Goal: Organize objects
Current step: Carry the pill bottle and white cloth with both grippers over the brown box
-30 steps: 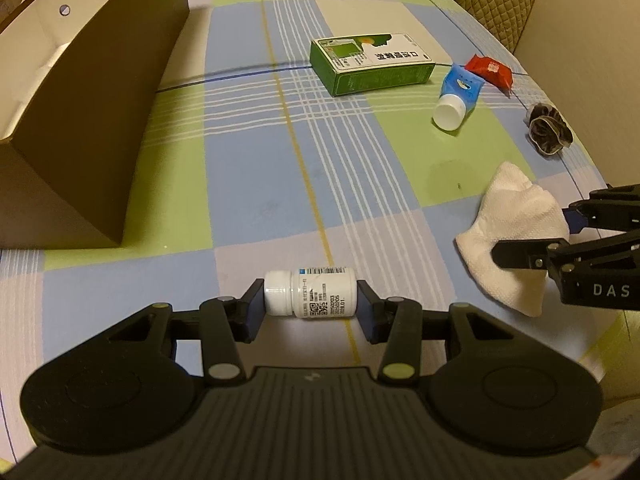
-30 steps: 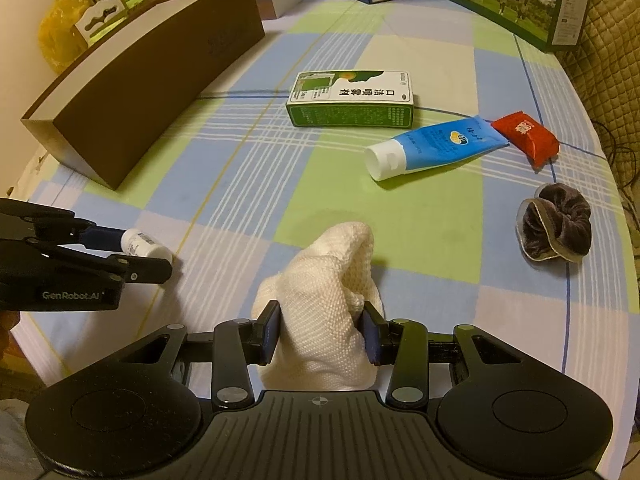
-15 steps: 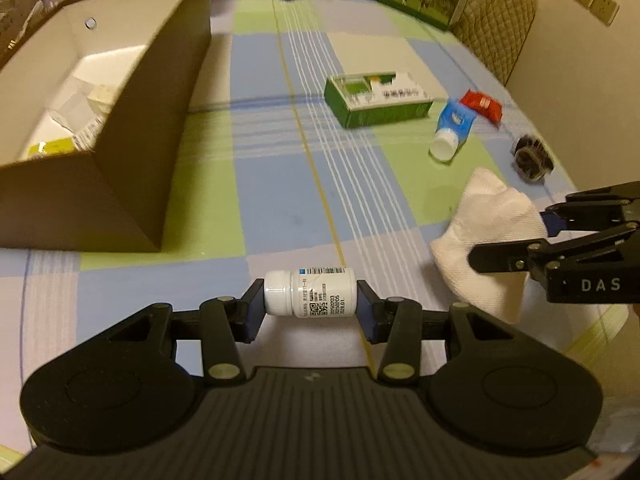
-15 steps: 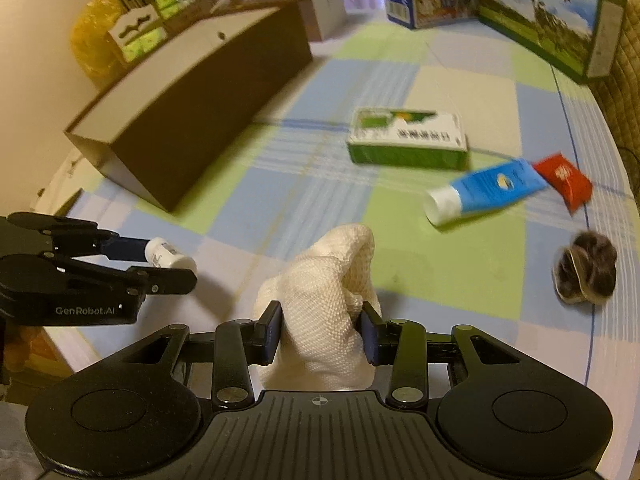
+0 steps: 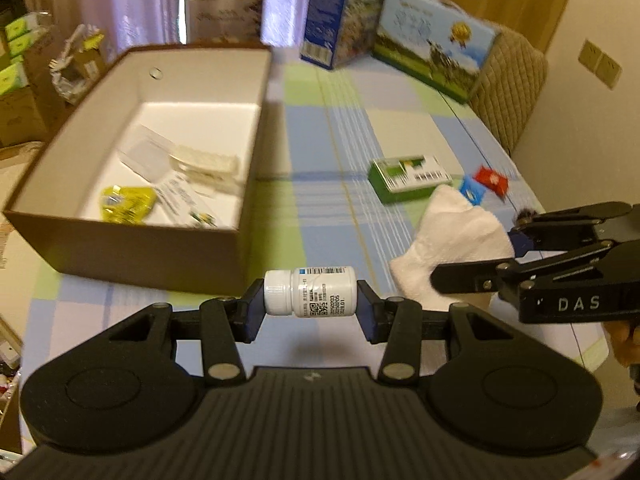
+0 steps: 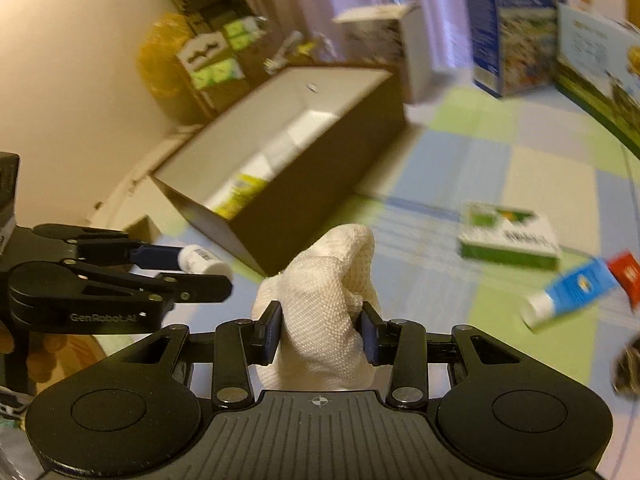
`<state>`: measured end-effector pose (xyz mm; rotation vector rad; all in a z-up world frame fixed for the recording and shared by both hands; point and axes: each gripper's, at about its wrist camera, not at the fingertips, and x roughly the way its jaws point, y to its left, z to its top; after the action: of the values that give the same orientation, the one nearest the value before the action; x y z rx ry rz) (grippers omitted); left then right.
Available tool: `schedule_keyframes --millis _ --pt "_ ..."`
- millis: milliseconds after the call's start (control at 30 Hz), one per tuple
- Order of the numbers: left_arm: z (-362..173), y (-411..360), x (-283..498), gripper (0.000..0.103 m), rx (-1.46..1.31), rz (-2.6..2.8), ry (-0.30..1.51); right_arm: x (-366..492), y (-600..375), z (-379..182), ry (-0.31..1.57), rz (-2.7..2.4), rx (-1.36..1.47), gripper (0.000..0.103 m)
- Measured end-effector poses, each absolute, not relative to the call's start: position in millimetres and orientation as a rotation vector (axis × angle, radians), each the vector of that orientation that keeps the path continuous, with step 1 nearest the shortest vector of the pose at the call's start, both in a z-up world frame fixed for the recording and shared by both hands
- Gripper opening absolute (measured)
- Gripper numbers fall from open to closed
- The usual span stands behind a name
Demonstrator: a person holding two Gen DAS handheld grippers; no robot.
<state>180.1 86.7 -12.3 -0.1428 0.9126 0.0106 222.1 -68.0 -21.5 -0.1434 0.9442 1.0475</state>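
My left gripper (image 5: pixel 310 304) is shut on a small white pill bottle (image 5: pixel 310 291), held sideways above the checked tablecloth, near the front right corner of the open brown box (image 5: pixel 236 240). My right gripper (image 6: pixel 322 330) is shut on a white woven cloth (image 6: pixel 324 292) and holds it up in the air. The cloth also shows in the left wrist view (image 5: pixel 452 236), and the bottle in the right wrist view (image 6: pixel 202 260). The brown box (image 6: pixel 320 184) lies ahead to the left in the right wrist view.
The box holds a yellow packet (image 5: pixel 126 202), clear plastic and papers. On the cloth lie a green carton (image 5: pixel 408 178), a blue tube (image 6: pixel 572 298), a red packet (image 5: pixel 490 179) and a dark scrunchie (image 6: pixel 626 364). Printed cartons (image 5: pixel 432 60) stand at the table's far end.
Both grippers have risen and tilted up, so the open box and far cartons come into view. The bottle and cloth stay gripped and are lifted off the table.
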Motion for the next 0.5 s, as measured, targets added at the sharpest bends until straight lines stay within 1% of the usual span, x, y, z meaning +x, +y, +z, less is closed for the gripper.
schedule_keyframes --millis 233,500 --pt "11 138 182 0.041 -0.148 0.087 0.849 227 -6 -2 0.88 1.123 -0.13 0.037" --pt "17 197 210 0.041 -0.121 0.148 0.828 252 59 0 0.848 1.105 -0.148 0.037"
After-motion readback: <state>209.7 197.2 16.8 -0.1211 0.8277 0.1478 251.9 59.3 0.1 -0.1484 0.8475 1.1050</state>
